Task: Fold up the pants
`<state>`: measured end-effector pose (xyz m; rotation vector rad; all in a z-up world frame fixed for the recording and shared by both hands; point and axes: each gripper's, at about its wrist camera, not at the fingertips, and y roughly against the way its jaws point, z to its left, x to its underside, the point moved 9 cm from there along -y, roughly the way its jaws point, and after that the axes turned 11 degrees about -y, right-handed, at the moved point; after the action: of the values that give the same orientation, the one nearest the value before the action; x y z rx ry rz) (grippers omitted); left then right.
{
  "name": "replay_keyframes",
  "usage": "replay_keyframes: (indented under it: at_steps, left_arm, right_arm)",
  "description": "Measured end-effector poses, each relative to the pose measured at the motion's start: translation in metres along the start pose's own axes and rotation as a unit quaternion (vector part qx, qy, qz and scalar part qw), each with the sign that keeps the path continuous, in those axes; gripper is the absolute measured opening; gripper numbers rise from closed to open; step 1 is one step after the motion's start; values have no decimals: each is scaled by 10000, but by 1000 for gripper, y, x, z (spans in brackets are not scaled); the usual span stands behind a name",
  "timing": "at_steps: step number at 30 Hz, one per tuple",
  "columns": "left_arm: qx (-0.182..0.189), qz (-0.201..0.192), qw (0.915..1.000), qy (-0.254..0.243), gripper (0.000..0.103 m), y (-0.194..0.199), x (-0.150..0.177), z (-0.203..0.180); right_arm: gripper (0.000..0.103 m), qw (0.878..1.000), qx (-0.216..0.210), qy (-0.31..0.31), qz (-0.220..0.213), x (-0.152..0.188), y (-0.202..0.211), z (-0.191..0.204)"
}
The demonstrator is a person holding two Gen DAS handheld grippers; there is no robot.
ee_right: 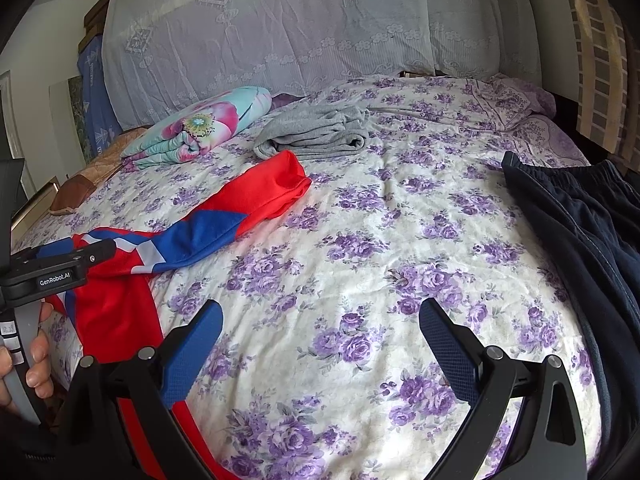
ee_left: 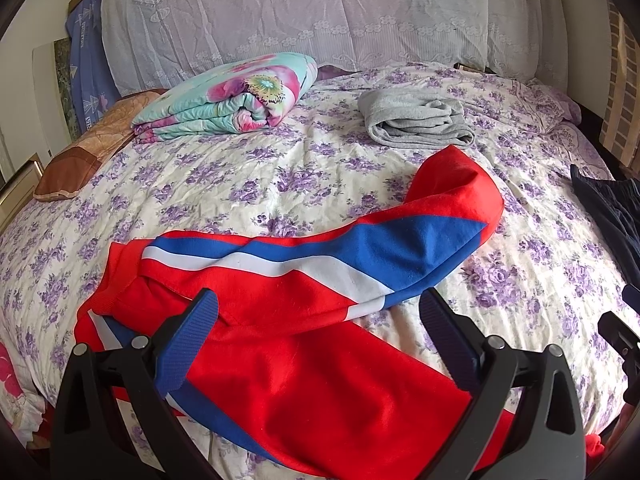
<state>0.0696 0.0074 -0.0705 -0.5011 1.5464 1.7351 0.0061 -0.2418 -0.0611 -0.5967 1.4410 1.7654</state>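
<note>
Brown pillow (ee_left: 80,160): at the far left edge of the bed (ee_left: 280,184), clear of the work.
Floral quilt (ee_left: 228,96): folded in a bundle at the head of the bed, left of centre.
Left gripper (ee_left: 320,312): fingers spread wide apart, holding nothing, hovering directly over the red cloth.
Red track pants (ee_left: 304,304): crumpled on the near left part of the bed, partly under the left gripper; not yet folded.
Pants' long axis: one leg runs from near left up to far right, ending in a red cuff just short of the grey garment; the other part drops toward the near edge.
Pants' look: bright red fleece with a blue panel and white stripe along the side, twisted and bunched, not flat.
Grey garment (ee_left: 416,120): folded, beyond the red cuff, near it.
Right gripper (ee_right: 320,320): fingers also wide apart and empty, over bare floral bedsheet; the pants lie to its left.
Nearer hand: the left, by my judgement; the right must travel leftward to reach the leg.
Dark navy garment (ee_right: 580,232): loose at the bed's right edge, well apart from the red pants.
</note>
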Motion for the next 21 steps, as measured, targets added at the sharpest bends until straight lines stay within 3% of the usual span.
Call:
replay_keyframes:
  at_steps: [21]
  left_arm:
    - [13,9,10000,-4,98,-1,2,-1]
  right_arm:
    - [99,10000,0,-10,21,2,-2,-1]
